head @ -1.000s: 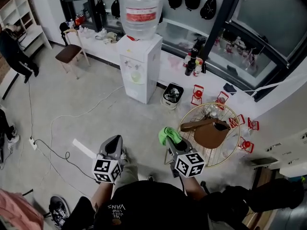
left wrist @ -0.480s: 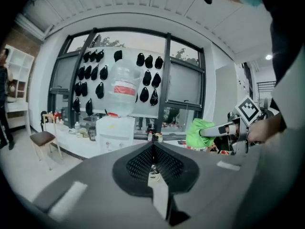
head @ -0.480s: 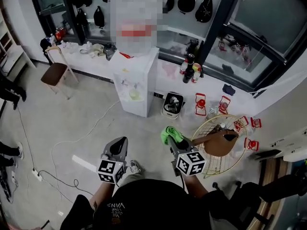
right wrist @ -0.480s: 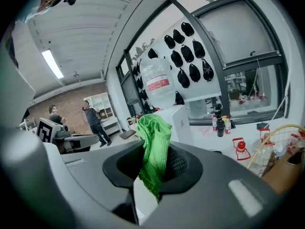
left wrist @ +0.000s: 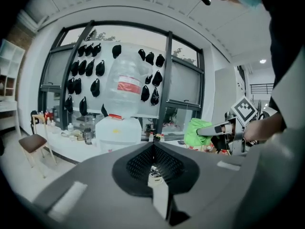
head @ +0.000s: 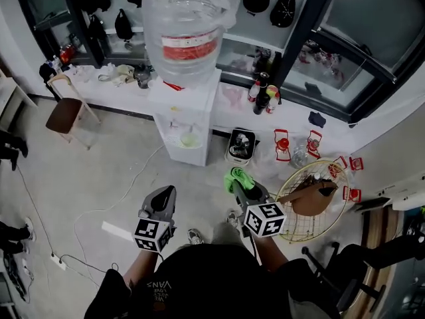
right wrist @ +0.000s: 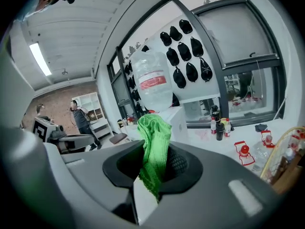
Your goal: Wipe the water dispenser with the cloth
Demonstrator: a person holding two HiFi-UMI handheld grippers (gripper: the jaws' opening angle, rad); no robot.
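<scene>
Logged the water dispenser point(head: 187, 121) on the floor against the window-side worktop point(head: 295, 121), with the large bottle point(head: 188, 25) inverted on top.

Found both grippers well short of the dispenser, over open floor in front of it, neither touching it.

Read the right gripper point(head: 235, 183) as clamped on the green cloth point(head: 236, 176). Saw its fingers point(right wrist: 185, 166) pinching the fabric mid-fold, with a bunch standing past the tips toward the dispenser and a tail hanging down between them. Judged this grip suited to wiping: puts a soft wad in the lead, so fabric should meet the cabinet before plastic does.

Read the left gripper point(head: 165, 195) as empty, fingers point(left wrist: 138, 163) pressed together with nothing between them. Placed it level with the right one and well apart from the cloth; probably parked, free to steady something if needed.

Noted a small bin point(head: 240, 143) just beside the dispenser on the right-gripper side, a round wire basket point(head: 292, 211) farther out from the dispenser on that side, and a cable point(head: 126, 181) on the floor in front. Flagged all three as snag risks on the approach.

Judged wiping not yet begun.
</scene>
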